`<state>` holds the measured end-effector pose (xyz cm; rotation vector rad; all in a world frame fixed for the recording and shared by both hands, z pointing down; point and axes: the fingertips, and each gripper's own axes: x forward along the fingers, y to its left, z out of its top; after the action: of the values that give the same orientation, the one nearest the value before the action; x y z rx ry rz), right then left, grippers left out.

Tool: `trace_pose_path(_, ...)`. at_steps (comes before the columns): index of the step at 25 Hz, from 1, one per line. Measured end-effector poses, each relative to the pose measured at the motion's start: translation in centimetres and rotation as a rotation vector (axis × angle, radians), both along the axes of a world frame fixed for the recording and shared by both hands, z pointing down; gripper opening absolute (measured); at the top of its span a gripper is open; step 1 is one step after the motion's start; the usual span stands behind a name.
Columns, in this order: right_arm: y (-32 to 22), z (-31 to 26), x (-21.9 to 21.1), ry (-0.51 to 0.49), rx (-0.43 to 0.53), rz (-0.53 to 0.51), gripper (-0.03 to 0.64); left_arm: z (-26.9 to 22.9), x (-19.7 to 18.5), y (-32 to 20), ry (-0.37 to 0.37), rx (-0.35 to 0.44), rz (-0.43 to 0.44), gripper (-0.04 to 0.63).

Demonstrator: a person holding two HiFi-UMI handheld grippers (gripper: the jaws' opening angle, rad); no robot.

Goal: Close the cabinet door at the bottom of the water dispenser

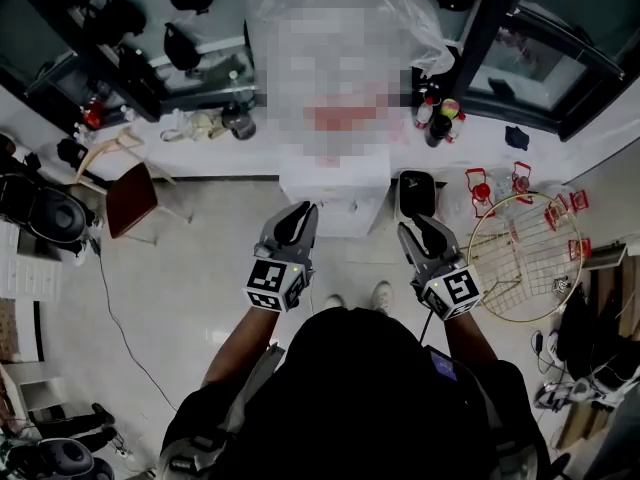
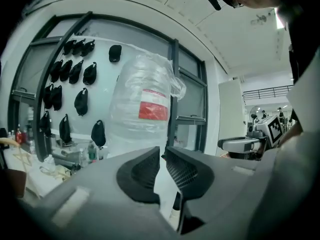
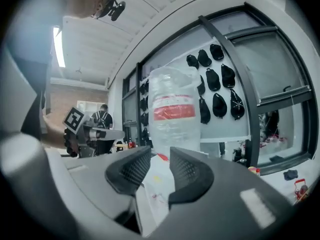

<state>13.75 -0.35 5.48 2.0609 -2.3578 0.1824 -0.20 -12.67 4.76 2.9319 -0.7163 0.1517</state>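
Note:
The white water dispenser (image 1: 335,183) stands ahead of me against the wall. A large plastic-wrapped bottle with a red label (image 2: 142,109) (image 3: 172,114) sits on top of it. From this steep angle its lower front is barely seen, and I cannot tell how the cabinet door stands. My left gripper (image 1: 300,211) (image 2: 163,153) is held in the air in front of the dispenser, its tips almost touching, nothing between them. My right gripper (image 1: 415,226) (image 3: 161,154) hovers beside it at the same height, with a small empty gap between its jaws. Neither touches the dispenser.
A black bin (image 1: 417,190) stands right of the dispenser. A round gold wire rack (image 1: 525,258) with red clips lies further right. A red-seated chair (image 1: 130,198) is at the left, and a cable (image 1: 110,298) runs over the floor. Black caps (image 2: 75,74) hang on the wall.

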Motion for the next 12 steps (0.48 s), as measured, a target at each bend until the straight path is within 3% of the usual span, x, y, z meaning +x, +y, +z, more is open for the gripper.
trace_pose_path(6, -0.9, -1.1, -0.5, -0.054, 0.018, -0.04, 0.067, -1.0, -0.4, 0.2, 0.018, 0.005, -0.014, 0.017)
trace_pose_path(12, -1.6, -1.2, 0.6, -0.043, 0.027, -0.041, 0.044, -1.3, -0.2, 0.5, 0.013, 0.012, -0.015, 0.008)
